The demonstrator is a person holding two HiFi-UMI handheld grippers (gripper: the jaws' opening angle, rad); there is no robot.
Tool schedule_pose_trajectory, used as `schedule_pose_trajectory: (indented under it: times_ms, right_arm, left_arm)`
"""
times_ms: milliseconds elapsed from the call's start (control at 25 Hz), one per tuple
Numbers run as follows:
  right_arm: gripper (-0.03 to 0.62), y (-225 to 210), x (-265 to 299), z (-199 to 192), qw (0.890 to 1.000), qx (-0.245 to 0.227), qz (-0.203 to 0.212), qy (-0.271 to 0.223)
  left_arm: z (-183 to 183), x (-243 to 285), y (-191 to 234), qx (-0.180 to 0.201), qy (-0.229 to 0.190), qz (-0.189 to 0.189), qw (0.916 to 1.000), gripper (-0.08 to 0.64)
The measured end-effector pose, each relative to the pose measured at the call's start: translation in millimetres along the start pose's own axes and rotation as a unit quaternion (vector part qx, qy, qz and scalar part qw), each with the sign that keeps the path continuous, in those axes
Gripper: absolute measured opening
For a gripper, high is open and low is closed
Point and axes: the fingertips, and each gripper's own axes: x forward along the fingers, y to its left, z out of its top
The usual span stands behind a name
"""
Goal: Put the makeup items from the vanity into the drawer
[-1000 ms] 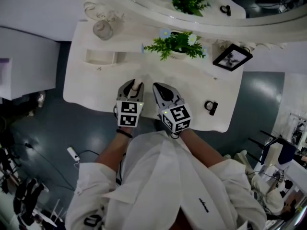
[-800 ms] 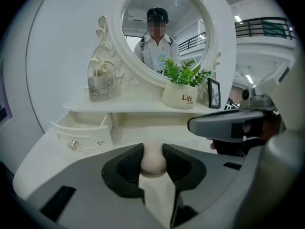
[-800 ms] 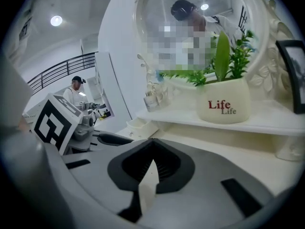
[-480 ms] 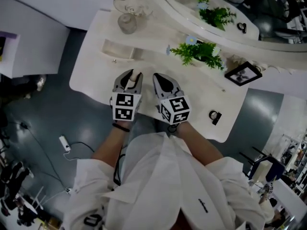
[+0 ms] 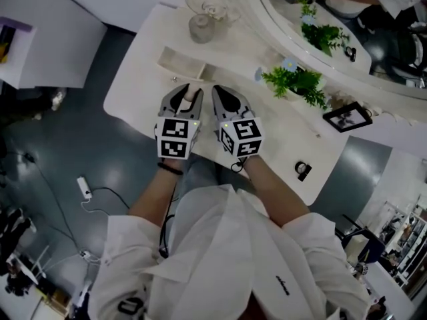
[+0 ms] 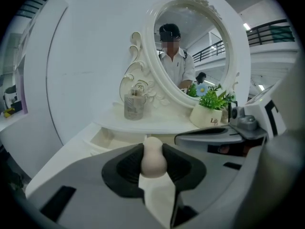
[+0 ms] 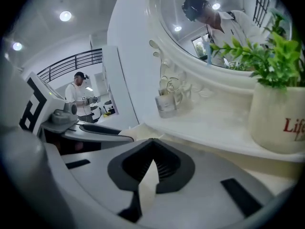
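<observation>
Open drawer (image 5: pixel 181 64) lay just ahead of the left hand-held gripper (image 5: pixel 185 93), whose jaws were filled by a makeup sponge (image 6: pixel 153 159). Bare surface (image 5: pixel 141 85) lay between, unobstructed. Right hand-held gripper (image 5: pixel 223 95) sat close beside, narrow gap. Glass jar (image 5: pixel 200 27) stood behind the drawer. Potted plant (image 5: pixel 298 83) and photo frame (image 5: pixel 347 117) crowded the right rear.

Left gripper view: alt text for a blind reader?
The left gripper holds a beige makeup sponge between its jaws. Beyond it stands a white vanity with an open drawer, a glass jar, an oval mirror and a potted plant.
</observation>
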Motion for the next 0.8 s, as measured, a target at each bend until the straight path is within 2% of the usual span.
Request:
schedule_pose_trajectory:
  times_ms: [440, 800]
  right_arm:
    - [0.017, 13, 41, 16, 0.999, -0.030, 0.017, 0.003]
    - [0.017, 6, 56, 22, 0.999, -0.037, 0.010, 0.006]
  left_arm:
    - [11, 17, 27, -0.014, -0.012, 0.007, 0.9998, 0.140]
    - [17, 37, 38, -0.014, -0.011, 0.007, 0.9998, 0.140]
